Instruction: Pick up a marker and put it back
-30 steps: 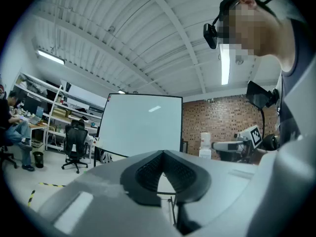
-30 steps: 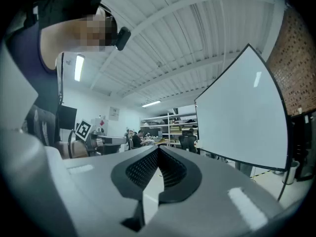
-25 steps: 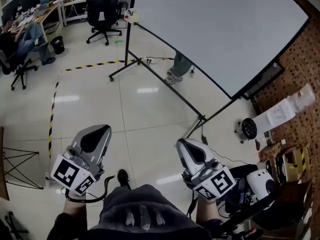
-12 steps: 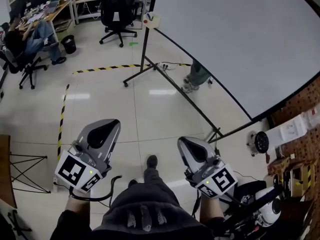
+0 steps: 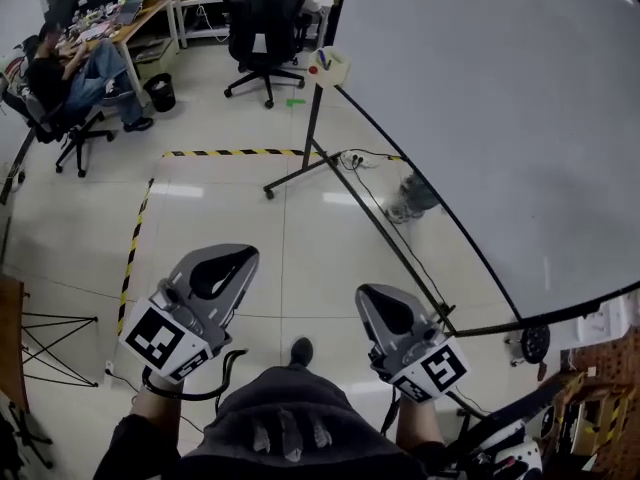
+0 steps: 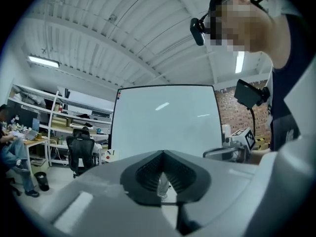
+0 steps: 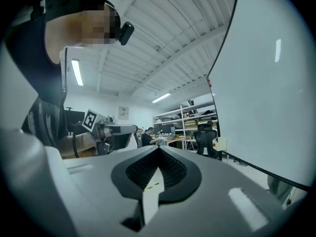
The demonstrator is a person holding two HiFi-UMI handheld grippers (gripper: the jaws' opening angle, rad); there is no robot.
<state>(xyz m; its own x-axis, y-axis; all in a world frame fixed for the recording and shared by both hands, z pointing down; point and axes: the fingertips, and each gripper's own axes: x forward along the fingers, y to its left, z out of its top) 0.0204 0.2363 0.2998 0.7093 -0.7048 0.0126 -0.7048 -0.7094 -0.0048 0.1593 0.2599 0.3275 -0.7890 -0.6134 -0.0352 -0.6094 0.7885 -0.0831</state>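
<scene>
No marker shows plainly in any view. A small white holder with red and blue marks hangs at the near corner of the big whiteboard; it also appears in the left gripper view and the right gripper view. My left gripper is held low in front of my body, its jaws shut and empty. My right gripper is beside it, also shut on nothing. Both are far from the holder.
The whiteboard stands on a black wheeled frame running across the tiled floor. Yellow-black tape marks the floor. A black office chair and a seated person are at the back. A folding stand is at the left.
The whiteboard and its corner holder have slid right and lower in the head view and look nearer. Both grippers stay shut in front of my body.
</scene>
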